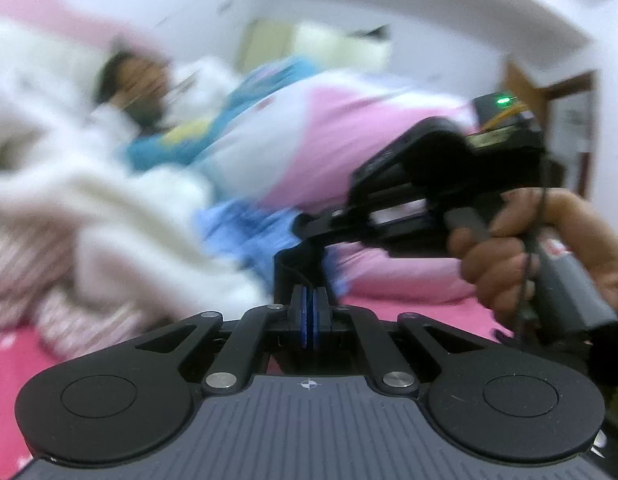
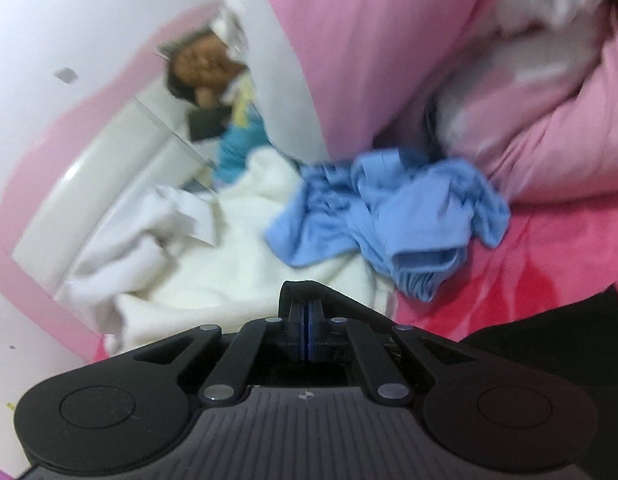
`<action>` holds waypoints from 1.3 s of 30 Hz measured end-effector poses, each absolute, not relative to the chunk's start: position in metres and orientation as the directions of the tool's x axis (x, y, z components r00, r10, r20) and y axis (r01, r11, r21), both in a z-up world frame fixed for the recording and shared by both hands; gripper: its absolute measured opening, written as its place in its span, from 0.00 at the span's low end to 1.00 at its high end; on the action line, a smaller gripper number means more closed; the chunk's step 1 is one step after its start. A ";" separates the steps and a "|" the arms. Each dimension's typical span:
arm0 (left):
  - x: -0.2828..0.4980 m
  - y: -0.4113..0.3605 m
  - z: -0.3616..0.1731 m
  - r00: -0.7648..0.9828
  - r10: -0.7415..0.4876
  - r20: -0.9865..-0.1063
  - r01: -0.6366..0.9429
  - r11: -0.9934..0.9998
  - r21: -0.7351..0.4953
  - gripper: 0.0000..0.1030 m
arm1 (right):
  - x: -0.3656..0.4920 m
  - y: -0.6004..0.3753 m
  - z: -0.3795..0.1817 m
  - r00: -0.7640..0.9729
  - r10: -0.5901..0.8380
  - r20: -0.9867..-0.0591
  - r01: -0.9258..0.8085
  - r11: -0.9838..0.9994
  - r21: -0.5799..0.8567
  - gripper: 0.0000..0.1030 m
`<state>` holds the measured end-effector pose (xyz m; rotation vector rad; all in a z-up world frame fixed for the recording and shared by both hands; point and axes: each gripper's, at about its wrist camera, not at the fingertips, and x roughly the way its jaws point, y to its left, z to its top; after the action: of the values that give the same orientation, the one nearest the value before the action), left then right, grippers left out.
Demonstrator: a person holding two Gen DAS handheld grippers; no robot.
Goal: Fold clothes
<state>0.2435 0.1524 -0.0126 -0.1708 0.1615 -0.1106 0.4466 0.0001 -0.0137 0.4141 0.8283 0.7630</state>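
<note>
2 tools, left tool (image 1: pixel 309 312) and right tool (image 2: pixel 305 324), are fully closed, empty; blue garment (image 2: pixel 389 216) is left crumpled, unfolded, on the bed (image 2: pixel 549 264).

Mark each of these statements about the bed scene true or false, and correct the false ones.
1. The light blue garment lies crumpled, not folded. True.
2. The right hand-held gripper has its jaws wide open. False: they are shut together, with no cloth between them.
3. The light blue garment rests partly on the white fluffy blanket. True.
4. The sheet under the clothes is green. False: the bed sheet is bright pink.
5. The left hand-held gripper is shut on the blue garment. False: its jaws are shut with nothing visible between them.
6. In the left wrist view, a hand grips the other gripper's handle. True.
</note>
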 end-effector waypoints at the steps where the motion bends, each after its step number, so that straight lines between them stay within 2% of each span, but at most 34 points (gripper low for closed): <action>1: 0.239 0.145 -0.010 0.979 -0.156 -0.132 0.135 0.978 -0.157 0.01 | 0.441 -0.012 -0.009 0.447 0.747 -0.492 -0.451 0.663 0.597 0.01; 3: 0.232 0.129 -0.009 0.967 -0.227 -0.117 0.214 0.970 -0.112 0.01 | 0.430 -0.038 -0.001 0.464 0.750 -0.471 -0.471 0.659 0.586 0.01; 6: 0.226 0.106 -0.013 0.935 -0.323 -0.148 0.319 0.946 -0.051 0.01 | 0.416 -0.081 -0.002 0.487 0.743 -0.460 -0.475 0.667 0.575 0.01; 9: 0.222 0.087 -0.020 0.892 -0.401 -0.207 0.410 0.912 -0.001 0.01 | 0.407 -0.119 -0.019 0.511 0.717 -0.474 -0.434 0.691 0.578 0.01; 12: 0.222 0.077 -0.027 0.837 -0.461 -0.295 0.485 0.874 0.009 0.05 | 0.410 -0.153 -0.057 0.511 0.668 -0.540 -0.319 0.731 0.603 0.04; 13: 0.222 0.075 -0.028 0.817 -0.478 -0.322 0.506 0.862 0.005 0.15 | 0.413 -0.163 -0.072 0.504 0.648 -0.571 -0.261 0.744 0.615 0.04; 14: 0.221 0.075 -0.029 0.798 -0.497 -0.340 0.529 0.849 -0.001 0.32 | 0.416 -0.174 -0.086 0.501 0.629 -0.594 -0.201 0.752 0.628 0.04; 15: 0.220 0.076 -0.031 0.779 -0.518 -0.353 0.551 0.834 -0.007 0.37 | 0.417 -0.184 -0.098 0.501 0.614 -0.610 -0.145 0.754 0.640 0.04; 18: 0.217 0.078 -0.032 0.749 -0.550 -0.370 0.590 0.807 -0.006 0.41 | 0.414 -0.208 -0.116 0.507 0.609 -0.610 -0.039 0.723 0.690 0.08; 21: 0.221 0.089 -0.032 0.768 -0.526 -0.367 0.553 0.832 -0.035 0.43 | 0.406 -0.213 -0.111 0.522 0.606 -0.601 -0.045 0.723 0.690 0.19; 24: 0.231 0.104 -0.035 0.800 -0.432 -0.417 0.460 0.887 -0.037 0.43 | 0.398 -0.205 -0.104 0.505 0.616 -0.605 -0.080 0.731 0.678 0.26; 28: 0.248 0.123 -0.041 0.823 -0.281 -0.493 0.327 0.945 0.006 0.43 | 0.391 -0.190 -0.097 0.480 0.622 -0.618 -0.123 0.745 0.655 0.29; 32: 0.256 0.127 -0.048 0.807 -0.259 -0.531 0.314 0.949 0.014 0.42 | 0.396 -0.181 -0.103 0.490 0.582 -0.649 -0.083 0.773 0.629 0.30; 34: 0.259 0.122 -0.052 0.803 -0.234 -0.548 0.311 0.949 0.051 0.42 | 0.400 -0.181 -0.109 0.488 0.582 -0.650 -0.057 0.765 0.642 0.26; 35: 0.260 0.119 -0.054 0.803 -0.224 -0.552 0.310 0.949 0.065 0.41 | 0.400 -0.180 -0.110 0.487 0.586 -0.648 -0.058 0.762 0.645 0.21; 36: 0.261 0.117 -0.055 0.803 -0.216 -0.555 0.309 0.948 0.077 0.39 | 0.400 -0.179 -0.111 0.487 0.589 -0.645 -0.063 0.760 0.647 0.10; 38: 0.261 0.115 -0.057 0.806 -0.178 -0.565 0.283 0.954 0.103 0.26 | 0.398 -0.175 -0.111 0.496 0.586 -0.641 -0.078 0.766 0.639 0.01; 39: 0.262 0.115 -0.059 0.803 -0.150 -0.577 0.262 0.958 0.115 0.24 | 0.396 -0.173 -0.109 0.509 0.573 -0.643 -0.088 0.777 0.623 0.00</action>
<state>0.2617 0.1151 -0.0595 0.1929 0.6002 -0.2220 0.3960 -0.1734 -0.1089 0.5680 0.9638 0.4246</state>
